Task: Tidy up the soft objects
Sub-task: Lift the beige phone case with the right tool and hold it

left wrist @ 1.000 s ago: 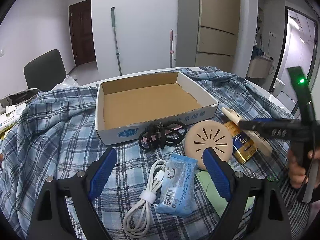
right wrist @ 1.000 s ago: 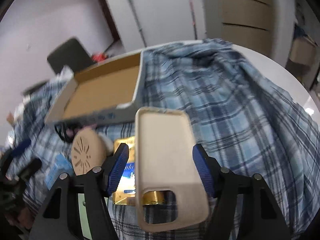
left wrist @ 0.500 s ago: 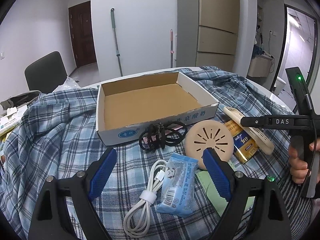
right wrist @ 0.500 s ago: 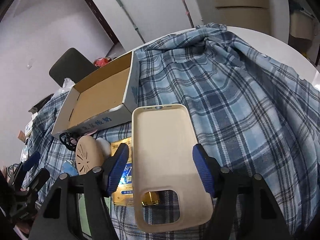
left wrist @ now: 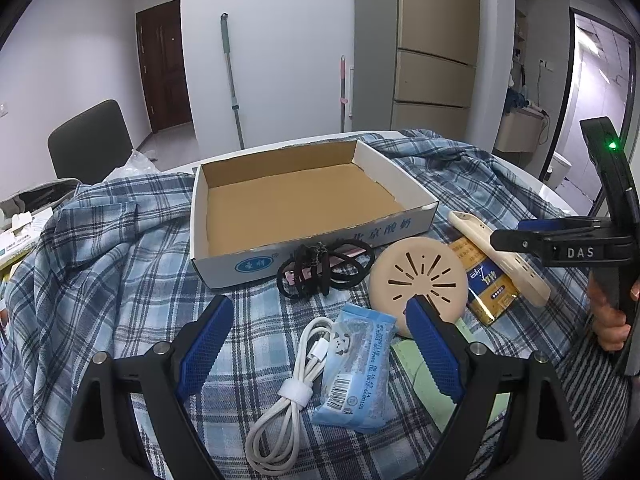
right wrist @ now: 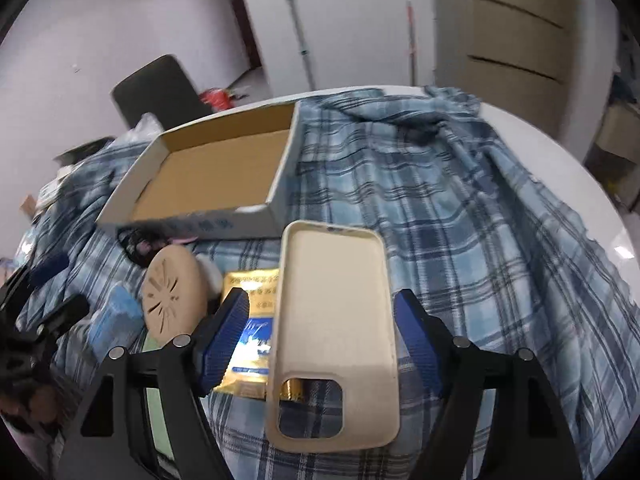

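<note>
R hand-held gripper [right wrist: 320, 332] is opening, jaws straddling phone case [right wrist: 334, 332] w/o gripping; L hand-held gripper [left wrist: 320, 340] is hovering apart. Next: regrip, into box [right wrist: 280, 184].

Phone case [right wrist: 334, 320] right of cardboard box [left wrist: 304, 208]

Mostly cloth, card and soft matt plastics.
Plaid cloth [left wrist: 100, 272] woven, rumpled, matt. Cardboard box [left wrist: 296, 208] raw brown inside, white printed skin outside. Phone case [right wrist: 334, 328] beige, matt, looks like silicone. Round vented disc [left wrist: 418, 280] matt tan plastic, probably. Gold packet [left wrist: 486, 284] glossy foil. Tissue pack [left wrist: 356, 364] shiny crinkled film. White cable [left wrist: 292, 384] smooth plastic. Gripper pads [left wrist: 206, 344] blue, rough-textured; arms matt black with metal screws.
</note>
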`<state>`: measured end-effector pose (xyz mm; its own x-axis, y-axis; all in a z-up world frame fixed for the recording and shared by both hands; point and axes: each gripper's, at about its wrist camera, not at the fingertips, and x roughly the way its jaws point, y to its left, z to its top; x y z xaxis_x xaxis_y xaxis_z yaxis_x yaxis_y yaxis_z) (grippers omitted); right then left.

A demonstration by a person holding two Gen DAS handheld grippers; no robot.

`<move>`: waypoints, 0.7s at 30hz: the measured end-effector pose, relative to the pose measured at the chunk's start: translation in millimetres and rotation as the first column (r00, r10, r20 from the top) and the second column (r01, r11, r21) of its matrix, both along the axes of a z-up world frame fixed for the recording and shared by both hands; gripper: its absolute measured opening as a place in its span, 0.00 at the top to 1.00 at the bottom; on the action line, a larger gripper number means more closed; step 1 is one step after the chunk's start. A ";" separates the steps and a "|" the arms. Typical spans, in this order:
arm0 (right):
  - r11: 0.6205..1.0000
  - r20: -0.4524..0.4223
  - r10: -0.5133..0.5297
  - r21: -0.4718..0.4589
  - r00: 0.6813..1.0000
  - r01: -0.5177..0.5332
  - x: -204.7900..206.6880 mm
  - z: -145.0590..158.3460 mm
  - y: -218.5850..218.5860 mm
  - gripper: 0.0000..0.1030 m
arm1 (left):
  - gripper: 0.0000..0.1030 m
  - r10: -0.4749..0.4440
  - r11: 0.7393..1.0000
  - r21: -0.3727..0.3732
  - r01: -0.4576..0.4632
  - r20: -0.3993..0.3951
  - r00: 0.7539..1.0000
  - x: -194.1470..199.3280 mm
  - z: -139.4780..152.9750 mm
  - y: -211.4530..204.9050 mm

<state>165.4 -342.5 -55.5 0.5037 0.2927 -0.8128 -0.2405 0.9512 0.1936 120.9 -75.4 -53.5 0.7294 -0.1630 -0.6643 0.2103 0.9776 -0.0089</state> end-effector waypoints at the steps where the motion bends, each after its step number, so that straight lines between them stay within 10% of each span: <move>1: 0.999 -0.021 0.022 0.037 1.000 -0.021 1.6 -3.1 -2.9 0.28 | 0.13 0.000 1.000 0.001 0.000 -0.001 1.000 0.2 -0.1 -0.2; 21: 0.990 -0.114 -0.008 0.137 0.993 0.024 15.8 -27.8 -20.3 0.24 | 0.13 -0.010 1.000 -0.001 0.010 -0.016 1.000 1.1 -2.6 -1.5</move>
<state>181.3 -362.8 -83.4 0.4163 0.3983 -0.8173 -0.1946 0.9171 0.3478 122.0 -76.9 -56.2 0.7170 -0.1709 -0.6758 0.2200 0.9754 -0.0133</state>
